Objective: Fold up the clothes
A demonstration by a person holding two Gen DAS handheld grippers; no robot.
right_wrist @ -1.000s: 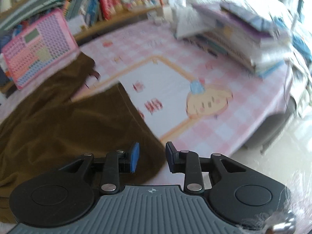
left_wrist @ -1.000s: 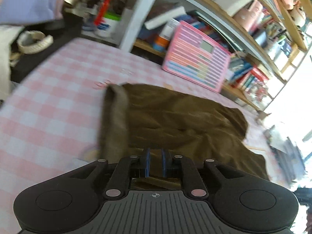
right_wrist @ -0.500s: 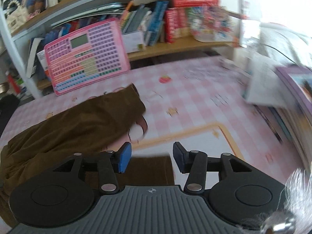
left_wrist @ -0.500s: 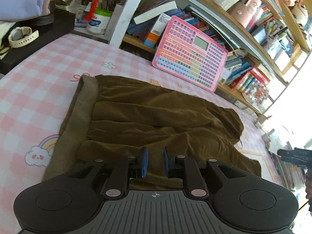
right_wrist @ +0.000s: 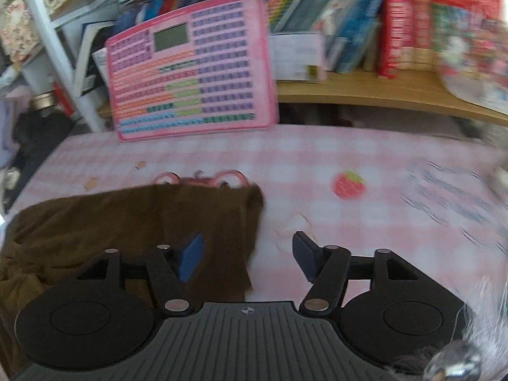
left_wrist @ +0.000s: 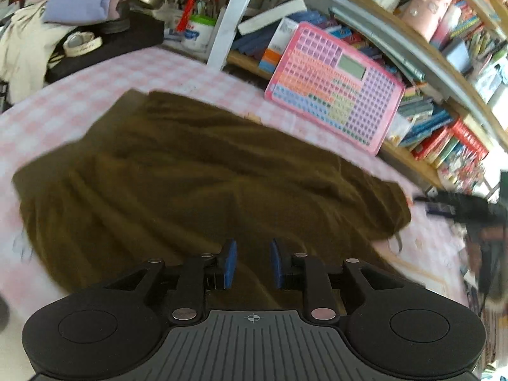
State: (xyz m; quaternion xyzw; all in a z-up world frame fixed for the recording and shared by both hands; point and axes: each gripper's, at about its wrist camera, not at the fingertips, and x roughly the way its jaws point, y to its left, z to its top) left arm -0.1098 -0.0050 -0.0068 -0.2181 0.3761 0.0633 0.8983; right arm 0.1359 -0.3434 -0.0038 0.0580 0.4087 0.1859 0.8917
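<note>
A dark brown garment (left_wrist: 197,171) lies spread and creased on the pink checked tablecloth (left_wrist: 95,85). My left gripper (left_wrist: 252,263) hovers over its near edge. The jaws are opening, with a narrow gap between the blue pads (left_wrist: 229,262) and no cloth pinched. In the right wrist view the garment's right end (right_wrist: 177,216) lies at the left. My right gripper (right_wrist: 247,257) is above that edge with its jaws opening wide. The cloth edge lies below the gap and neither pad presses on it. The right gripper (left_wrist: 460,206) also shows, blurred, at the far right of the left wrist view.
A pink toy keypad (right_wrist: 190,70) leans against the bookshelf (right_wrist: 381,95) behind the table. A pen pot (left_wrist: 198,30) and a black bag with a watch (left_wrist: 81,43) stand at the back left. A strawberry print (right_wrist: 347,184) marks the tablecloth (right_wrist: 349,222) right of the garment.
Both grippers swung across the table. The left jaws went from nearly shut to slightly parted, and the right jaws widened. The right view turned from the table's right side to the shelf.
</note>
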